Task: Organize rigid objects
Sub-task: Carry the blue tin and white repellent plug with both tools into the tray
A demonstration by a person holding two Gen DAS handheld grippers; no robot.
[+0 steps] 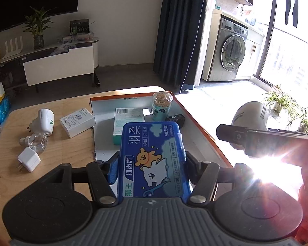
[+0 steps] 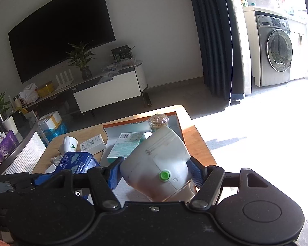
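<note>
Left hand-held gripper (image 1: 152, 164) clenched on blue floss box (image 1: 153, 160), frame centre, over the orange-rimmed tray (image 1: 195, 119). Only the right wrist view showed the right hand-held gripper (image 2: 156, 172) grasping white plug-in device (image 2: 156, 160) with its green button. Only the left view showed white charger (image 1: 28, 162), lower left on worktop (image 1: 57, 153).

On the table (image 1: 51, 147) the tray (image 1: 195, 114) lies to the right. In it, a carton (image 1: 129, 116) lies left of the toothpick jar (image 1: 161, 104), which stands at the far edge; a small packet (image 1: 176, 120) sits just before the jar. Left of the tray lie a box (image 1: 77, 121), a plug-in unit (image 1: 44, 121), a bottle (image 1: 37, 142), perhaps touching the unit, and nearest, a charger (image 1: 29, 162).
</note>
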